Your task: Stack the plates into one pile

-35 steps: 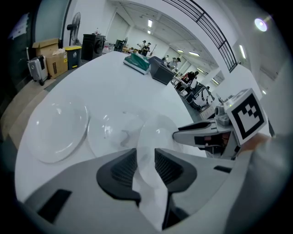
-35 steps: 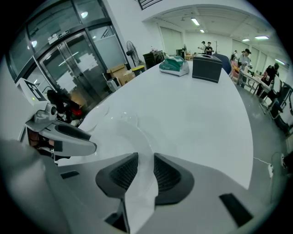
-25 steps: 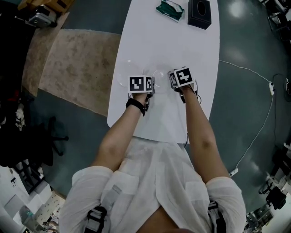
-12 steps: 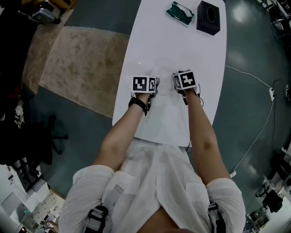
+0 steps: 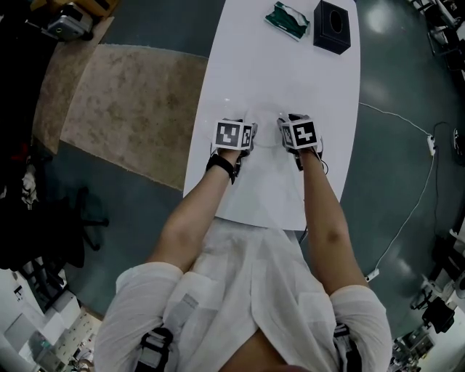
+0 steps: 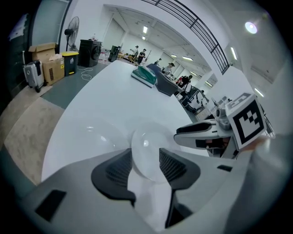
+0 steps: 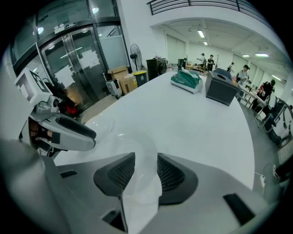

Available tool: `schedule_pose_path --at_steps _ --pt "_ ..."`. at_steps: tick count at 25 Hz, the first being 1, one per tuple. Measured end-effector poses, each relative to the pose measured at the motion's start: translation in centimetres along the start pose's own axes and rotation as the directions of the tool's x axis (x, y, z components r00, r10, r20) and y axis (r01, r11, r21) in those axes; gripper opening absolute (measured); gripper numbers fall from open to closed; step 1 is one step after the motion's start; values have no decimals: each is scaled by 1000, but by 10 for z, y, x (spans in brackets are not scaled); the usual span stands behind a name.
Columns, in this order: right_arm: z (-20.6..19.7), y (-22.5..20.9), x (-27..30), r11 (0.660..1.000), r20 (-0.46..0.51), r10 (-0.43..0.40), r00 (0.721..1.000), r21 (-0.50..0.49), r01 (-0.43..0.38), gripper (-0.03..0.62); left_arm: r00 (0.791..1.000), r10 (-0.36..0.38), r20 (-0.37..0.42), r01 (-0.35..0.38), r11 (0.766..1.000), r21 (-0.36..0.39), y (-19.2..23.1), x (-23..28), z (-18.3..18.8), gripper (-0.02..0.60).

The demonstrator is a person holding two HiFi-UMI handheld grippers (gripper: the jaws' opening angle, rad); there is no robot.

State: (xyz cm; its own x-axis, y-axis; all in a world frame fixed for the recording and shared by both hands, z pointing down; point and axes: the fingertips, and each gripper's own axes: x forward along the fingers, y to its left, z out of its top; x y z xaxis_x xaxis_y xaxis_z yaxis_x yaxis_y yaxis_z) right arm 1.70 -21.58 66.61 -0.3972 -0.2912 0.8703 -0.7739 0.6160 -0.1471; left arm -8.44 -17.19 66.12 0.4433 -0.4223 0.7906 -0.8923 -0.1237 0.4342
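Observation:
Two clear plates lie on the white table [image 5: 290, 73]. In the left gripper view the smaller plate [image 6: 147, 153] shows between the jaws of my left gripper [image 6: 145, 168], and a second plate [image 6: 89, 137] lies just left of it. My left gripper's jaws are opening and the pads stand off the plate. In the right gripper view the plate [image 7: 143, 157] fills the gap of my right gripper [image 7: 145, 172], whose jaws are also opening. From the head view, the left gripper [image 5: 234, 125] and the right gripper [image 5: 290, 122] sit side by side over the plates.
A black box [image 5: 333, 25] and a green packet [image 5: 289, 19] lie at the table's far end. A beige rug [image 5: 123, 102] lies on the floor left of the table. A white cable [image 5: 414, 145] runs over the floor on the right.
Both hands stay in nearly the same spot over the plates. The left gripper's marker cube has rolled slightly. The head view has shifted a little to the right.

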Motion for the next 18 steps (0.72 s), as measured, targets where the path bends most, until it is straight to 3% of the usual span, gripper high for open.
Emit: schedule_pose_path --at_steps 5,9,18 --pt "6 -1 -1 999 19 24 1000 -24 -24 187 1000 -9 14 8 1000 19 0 -10 1 189" --pt "18 15 5 997 30 59 998 -58 -57 187 999 29 19 -30 999 45 20 -24 1 189" --pt "53 81 35 979 -3 153 988 -136 -152 186 993 111 35 -110 993 -31 92 -61 -9 189"
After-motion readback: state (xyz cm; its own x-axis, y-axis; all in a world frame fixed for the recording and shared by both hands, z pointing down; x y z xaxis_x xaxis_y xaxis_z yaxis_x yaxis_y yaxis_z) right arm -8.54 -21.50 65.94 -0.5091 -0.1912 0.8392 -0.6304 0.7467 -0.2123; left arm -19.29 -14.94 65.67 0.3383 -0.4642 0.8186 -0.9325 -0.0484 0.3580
